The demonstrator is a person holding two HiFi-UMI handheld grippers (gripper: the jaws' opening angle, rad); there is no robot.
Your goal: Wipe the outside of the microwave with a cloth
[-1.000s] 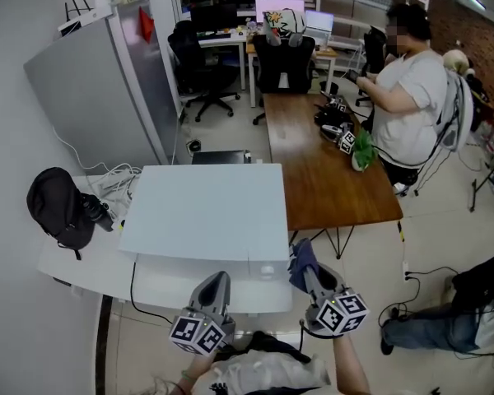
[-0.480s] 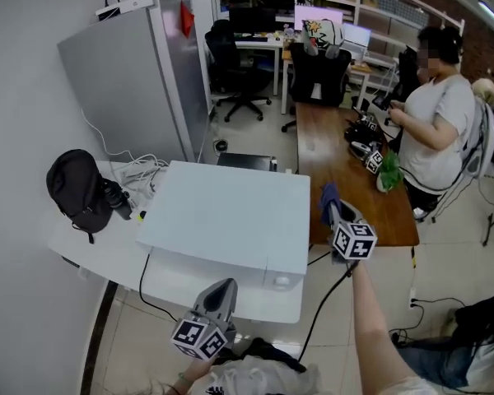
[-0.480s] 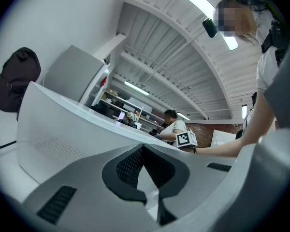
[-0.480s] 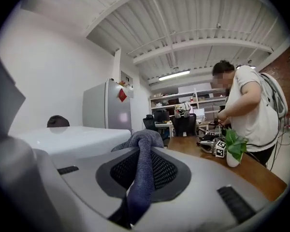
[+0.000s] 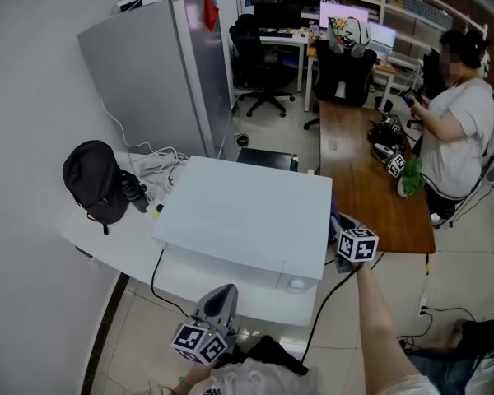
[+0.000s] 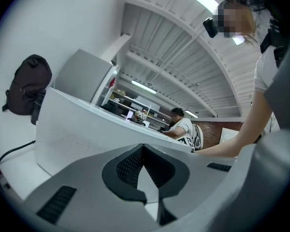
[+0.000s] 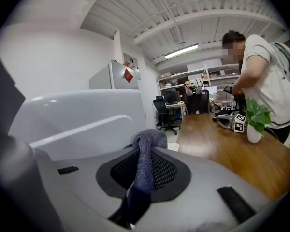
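1. The right hand-held gripper (image 5: pixel 342 225) has its jaws closed on a blue-grey cloth (image 7: pixel 146 144). The cloth stands up in a fold between the pads.
2. It is held just beside the right side wall of the microwave (image 5: pixel 243 212), low and near the front corner. Whether the cloth touches the wall cannot be told.
3. The left hand-held gripper (image 6: pixel 143 151) has its jaw tips together with nothing between them. It hangs in front of the front edge of the surface (image 5: pixel 107 237), apart from the microwave.
4. The white microwave sits on the right half of the surface and reaches almost to its right edge.
5. A red sticker (image 5: pixel 211 13) on the fridge (image 5: pixel 156 81) is too small to read. The cubes on the hand-held grippers show only square markers.
6. A black backpack (image 5: pixel 95 183) lies at the left end of the surface, with white cables (image 5: pixel 160 167) near the back edge.
7. A black cord (image 5: pixel 154 274) hangs over the front edge.
8. A wooden table (image 5: pixel 366 192) stands just to the right of the microwave, so the right hand-held gripper lies between the two.
9. A small plant (image 5: pixel 410 179) sits on the table's right edge beside a standing person (image 5: pixel 465 130).
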